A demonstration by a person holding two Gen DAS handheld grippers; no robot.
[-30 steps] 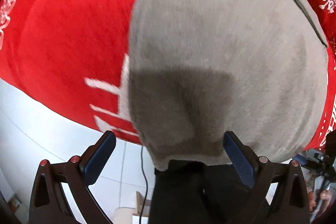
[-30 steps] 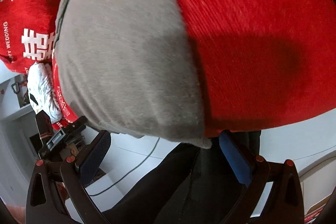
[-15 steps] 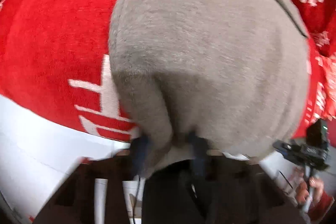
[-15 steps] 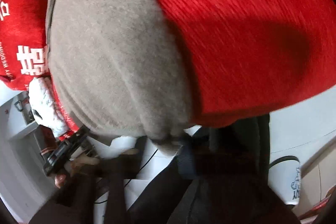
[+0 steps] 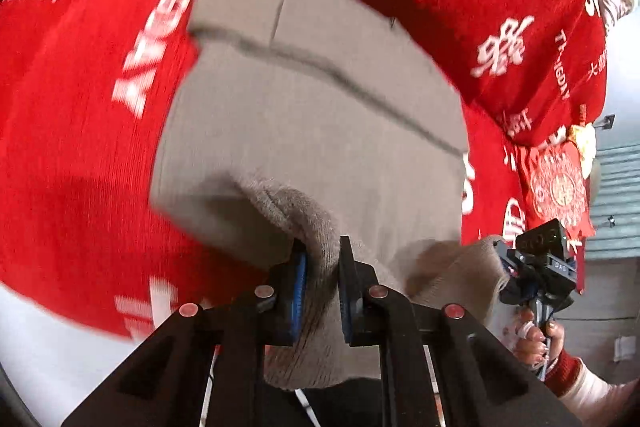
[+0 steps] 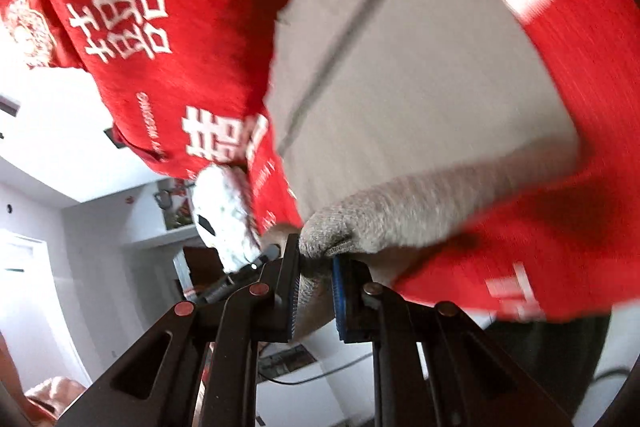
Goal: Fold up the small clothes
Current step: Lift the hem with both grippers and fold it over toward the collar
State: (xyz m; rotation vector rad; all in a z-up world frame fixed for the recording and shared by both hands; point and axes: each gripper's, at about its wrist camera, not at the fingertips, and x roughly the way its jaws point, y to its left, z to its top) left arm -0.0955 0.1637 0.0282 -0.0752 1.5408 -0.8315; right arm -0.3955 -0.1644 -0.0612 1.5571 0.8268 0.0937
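A grey knitted garment lies flat on a red cloth printed with white characters. My left gripper is shut on the garment's near edge, and the knit bunches up between its blue pads. My right gripper is shut on the other near corner of the same garment, lifting it off the cloth. A dark seam line runs across the garment. The right gripper also shows in the left wrist view, held by a hand at the right edge.
The red cloth covers the table and hangs over its edges. A white crumpled object lies at the cloth's edge. A red decorated item lies at the far right. White floor and dark trousers show below.
Both grippers went from open at the garment's near edge to shut on it. The near edge is now lifted and bunched, and more of the garment and cloth shows.
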